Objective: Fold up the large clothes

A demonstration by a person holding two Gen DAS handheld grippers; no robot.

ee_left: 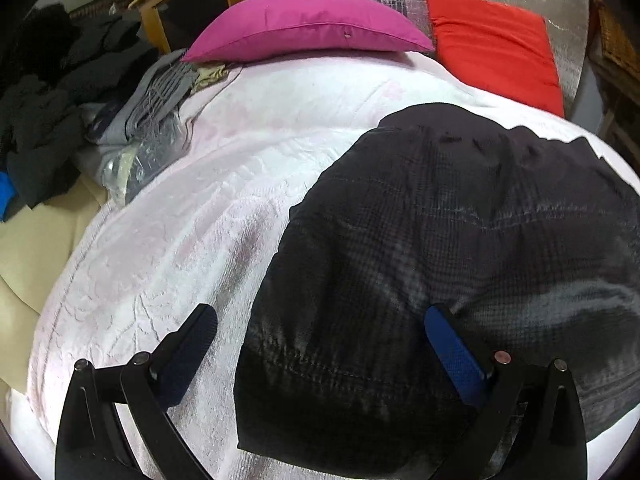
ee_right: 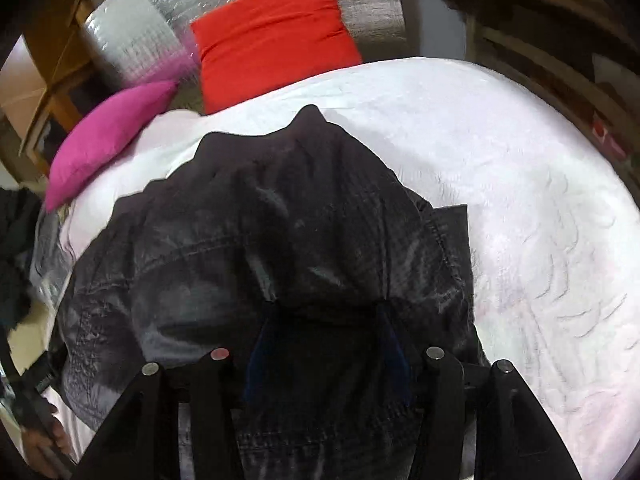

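A large dark checked garment (ee_left: pixel 440 232) lies folded on the white bedspread (ee_left: pixel 192 216). My left gripper (ee_left: pixel 320 328) hovers over its near left edge, jaws wide apart; the left finger is above the bedspread and the right finger above the cloth, gripping nothing. In the right wrist view the same garment (ee_right: pixel 256 240) fills the middle. My right gripper (ee_right: pixel 324 316) stands about half open, its fingertips tucked under a fold of the garment. Dark cloth lies between the blue pads (ee_right: pixel 394 348), which do not visibly press on it.
A magenta pillow (ee_left: pixel 308 28) and a red pillow (ee_left: pixel 496 44) lie at the head of the bed against a silver quilted panel (ee_right: pixel 132 36). Grey and dark clothes (ee_left: pixel 48 128) are piled to the left. A person's hand (ee_right: pixel 40 448) shows at the lower left.
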